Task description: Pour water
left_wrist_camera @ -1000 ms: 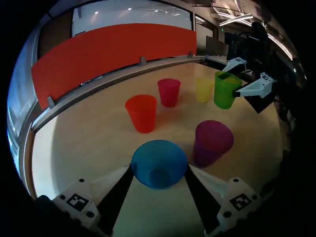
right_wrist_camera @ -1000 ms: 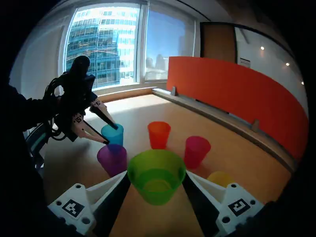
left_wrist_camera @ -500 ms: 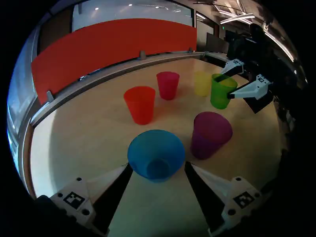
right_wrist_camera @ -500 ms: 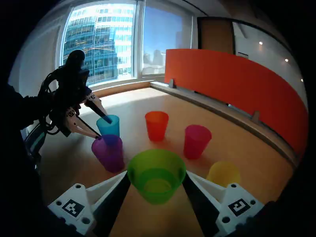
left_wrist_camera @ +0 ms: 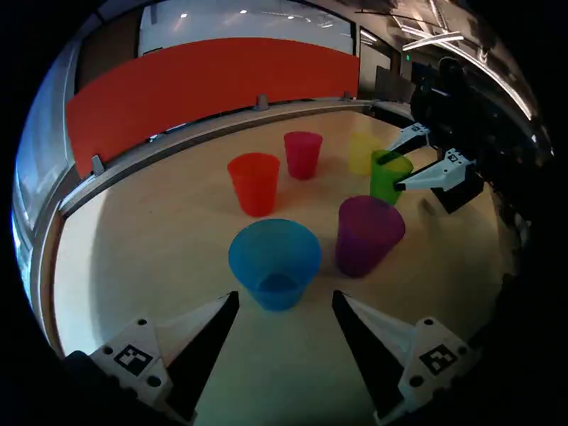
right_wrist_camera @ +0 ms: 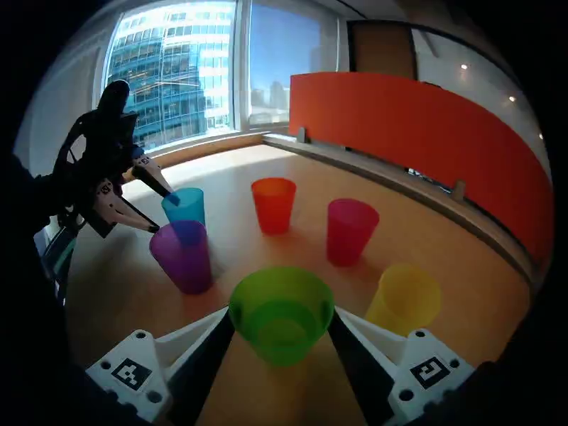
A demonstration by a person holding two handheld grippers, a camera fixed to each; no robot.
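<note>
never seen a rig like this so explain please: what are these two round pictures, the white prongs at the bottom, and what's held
There is no robot: a person holds a two-finger gripper in each hand, and a fisheye camera rides on each, looking along its fingers. The white prongs are those fingers. The left gripper view looks from the left gripper, whose fingers are spread; the blue cup stands on the table just ahead, apparently untouched. The right gripper view looks from the right gripper, clamped on the green cup. A purple cup, an orange cup, a pink cup and a yellow cup stand on the table too.
</note>
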